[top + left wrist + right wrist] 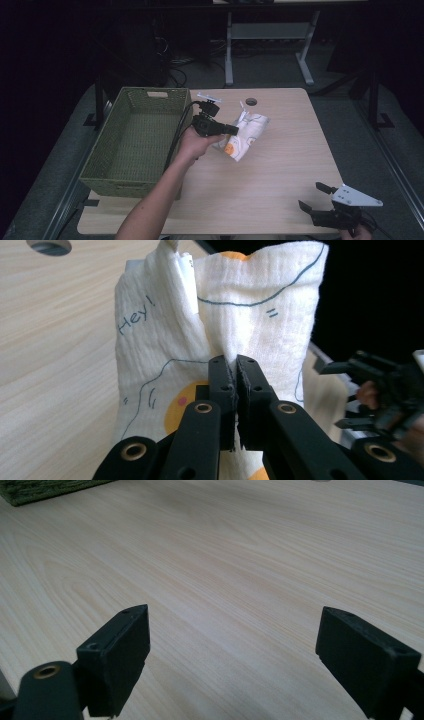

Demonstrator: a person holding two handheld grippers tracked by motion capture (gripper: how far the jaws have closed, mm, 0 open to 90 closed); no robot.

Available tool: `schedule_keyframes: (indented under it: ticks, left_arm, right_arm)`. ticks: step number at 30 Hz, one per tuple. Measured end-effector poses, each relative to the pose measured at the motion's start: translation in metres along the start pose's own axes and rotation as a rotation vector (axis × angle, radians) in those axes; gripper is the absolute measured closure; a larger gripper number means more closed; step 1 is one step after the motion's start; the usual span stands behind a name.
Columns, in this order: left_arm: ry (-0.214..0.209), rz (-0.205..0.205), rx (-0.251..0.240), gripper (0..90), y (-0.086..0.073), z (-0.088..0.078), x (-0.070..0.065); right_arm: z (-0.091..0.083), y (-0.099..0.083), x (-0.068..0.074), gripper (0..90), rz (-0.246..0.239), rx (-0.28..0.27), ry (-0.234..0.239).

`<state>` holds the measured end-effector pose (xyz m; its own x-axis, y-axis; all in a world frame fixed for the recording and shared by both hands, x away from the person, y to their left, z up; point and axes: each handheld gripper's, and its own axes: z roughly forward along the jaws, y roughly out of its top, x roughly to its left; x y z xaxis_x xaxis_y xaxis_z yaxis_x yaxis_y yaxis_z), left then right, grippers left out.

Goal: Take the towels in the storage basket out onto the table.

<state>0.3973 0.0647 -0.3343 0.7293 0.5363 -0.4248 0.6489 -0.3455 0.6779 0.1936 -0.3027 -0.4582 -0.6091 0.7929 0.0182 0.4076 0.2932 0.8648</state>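
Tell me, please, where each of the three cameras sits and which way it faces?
High view: above the person's side, looking forward and down on the table, basket and cloth; a forearm, hand and both grippers show.
Left gripper view: rides the left gripper, looking along jaws shut on the cloth.
Right gripper view: rides the right gripper, low over the table, jaws open.
Shared: cloth in high and left gripper views; right gripper in high and left gripper views.

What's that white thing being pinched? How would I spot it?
Find the green basket on the table's left. Just right of it, the left gripper is shut on a cloth: soft, cream, printed with orange blobs and "Hey!", the one fabric thing there.
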Motion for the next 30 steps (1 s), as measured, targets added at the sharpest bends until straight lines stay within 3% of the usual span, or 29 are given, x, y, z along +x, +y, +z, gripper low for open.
schedule_keyframes:
  ticks: [3,6,9,10,12,15,19,20,23,25,30]
  left_arm:
    - [0.035,0.003,0.019,87.1,0.000,0.011,-0.003]
    - [0.042,0.006,0.052,86.8,-0.002,0.024,-0.006]
    - [0.077,0.001,0.074,86.8,-0.005,0.036,-0.007]
    - [0.112,0.007,0.099,86.8,-0.007,0.045,-0.006]
    - [0.120,0.008,0.111,86.8,-0.008,0.049,-0.005]
    - [0.175,0.004,0.134,86.8,-0.010,0.060,-0.002]
    - [0.206,-0.005,0.151,86.4,-0.012,0.074,-0.001]
    - [0.211,-0.001,0.162,84.3,-0.013,0.078,-0.001]
    - [0.253,0.012,0.204,66.8,-0.015,0.090,0.001]
    - [0.276,0.013,0.206,64.8,-0.017,0.093,0.001]
    - [0.277,0.016,0.186,64.3,-0.024,0.096,-0.001]
  right_arm:
    - [0.000,0.000,0.000,13.8,-0.005,-0.003,0.003]
    - [-0.001,0.000,0.000,13.8,-0.003,-0.007,0.006]
    - [-0.001,0.000,0.000,13.8,0.000,-0.006,0.006]
    - [-0.001,0.000,0.000,13.8,-0.001,-0.005,0.005]
    - [-0.001,0.000,0.000,13.9,-0.001,-0.003,0.004]
    - [-0.001,0.000,0.000,13.9,-0.001,-0.005,0.005]
    - [-0.002,0.000,-0.001,13.8,-0.004,-0.007,0.003]
    - [-0.002,0.000,0.000,13.8,-0.003,-0.006,0.004]
    - [-0.002,0.000,0.000,13.8,-0.005,-0.010,0.003]
    - [-0.003,0.000,0.000,13.9,-0.010,-0.011,0.003]
    - [-0.004,0.000,0.000,13.8,-0.007,-0.013,0.001]
